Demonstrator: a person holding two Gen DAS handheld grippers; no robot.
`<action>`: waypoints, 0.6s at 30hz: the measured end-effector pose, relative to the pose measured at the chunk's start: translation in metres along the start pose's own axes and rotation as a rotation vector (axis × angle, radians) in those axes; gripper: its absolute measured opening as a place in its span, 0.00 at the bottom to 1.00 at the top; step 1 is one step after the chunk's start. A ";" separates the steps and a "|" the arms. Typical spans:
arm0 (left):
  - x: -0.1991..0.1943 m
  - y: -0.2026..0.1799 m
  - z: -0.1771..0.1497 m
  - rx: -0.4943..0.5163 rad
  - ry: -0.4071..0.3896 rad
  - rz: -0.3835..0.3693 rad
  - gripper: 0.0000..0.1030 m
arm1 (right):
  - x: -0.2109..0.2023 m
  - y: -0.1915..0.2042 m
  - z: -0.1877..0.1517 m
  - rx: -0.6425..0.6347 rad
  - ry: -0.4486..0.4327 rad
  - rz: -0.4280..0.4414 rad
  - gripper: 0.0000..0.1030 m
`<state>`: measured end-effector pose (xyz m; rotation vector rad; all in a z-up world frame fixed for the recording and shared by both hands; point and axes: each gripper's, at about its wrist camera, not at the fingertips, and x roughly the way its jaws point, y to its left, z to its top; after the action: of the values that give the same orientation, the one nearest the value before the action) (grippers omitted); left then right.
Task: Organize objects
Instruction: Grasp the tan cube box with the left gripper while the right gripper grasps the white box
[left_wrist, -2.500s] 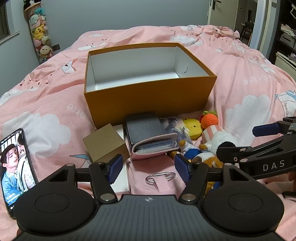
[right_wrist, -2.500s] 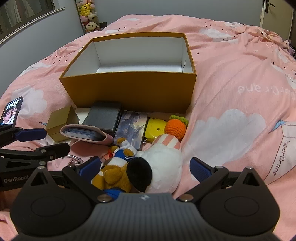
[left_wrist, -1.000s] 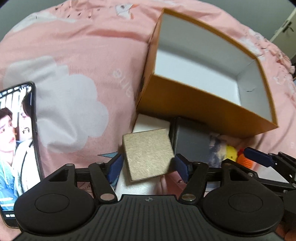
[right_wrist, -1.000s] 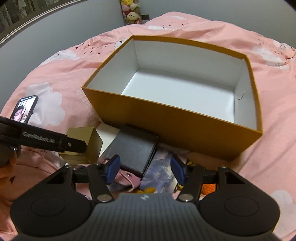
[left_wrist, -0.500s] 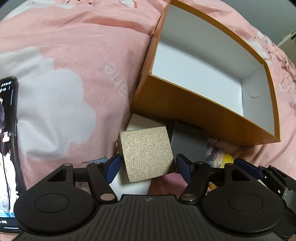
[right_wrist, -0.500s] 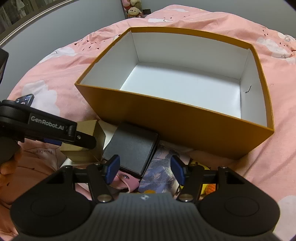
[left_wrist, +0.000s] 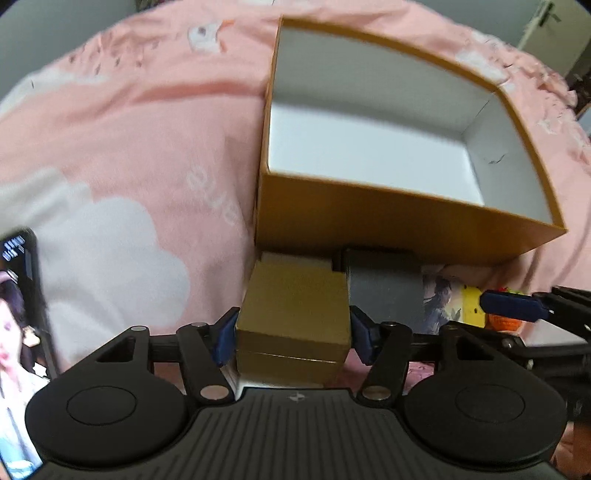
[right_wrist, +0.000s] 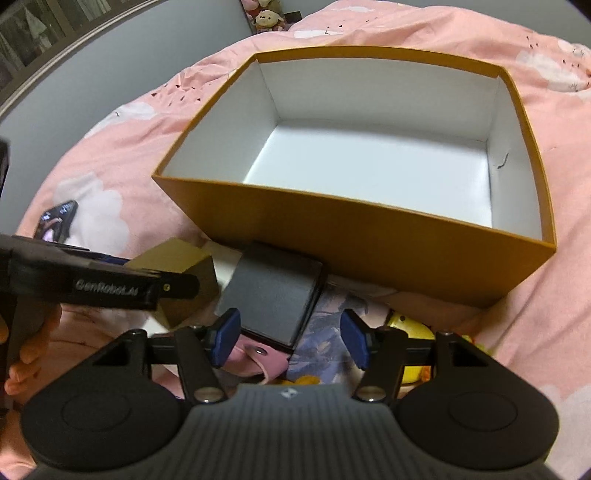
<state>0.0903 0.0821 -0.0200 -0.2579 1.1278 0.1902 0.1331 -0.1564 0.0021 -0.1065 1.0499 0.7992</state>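
Grippers both tilt steeply down toward the pink bedspread (left_wrist: 140, 155). At the lower middle of the left wrist view, the left gripper (left_wrist: 293, 334) is closing its jaws on the small gold box (left_wrist: 295, 310), both blue pads against the box's sides. The right gripper (right_wrist: 290, 338), lower centre of its own view, stands released over a dark wallet (right_wrist: 273, 295) and a picture card (right_wrist: 325, 328), gripping nothing. The orange box (right_wrist: 354, 236) fills the upper half of both views, its white inside bare. Motion blur softens the left view. A phone (left_wrist: 18, 332) is cut off at the left edge; yellow and orange toys at the right are mostly hidden.
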 end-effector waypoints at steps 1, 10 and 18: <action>-0.004 0.003 0.000 0.003 -0.011 -0.004 0.67 | 0.000 0.000 0.002 0.008 0.006 0.013 0.55; -0.037 0.036 0.016 -0.025 -0.144 -0.045 0.67 | 0.021 0.039 0.028 0.047 0.120 0.183 0.48; -0.044 0.058 0.018 -0.078 -0.224 -0.094 0.67 | 0.076 0.071 0.046 0.090 0.319 0.143 0.48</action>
<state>0.0716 0.1416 0.0216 -0.3494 0.8849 0.1747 0.1412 -0.0446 -0.0147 -0.0842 1.4054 0.8811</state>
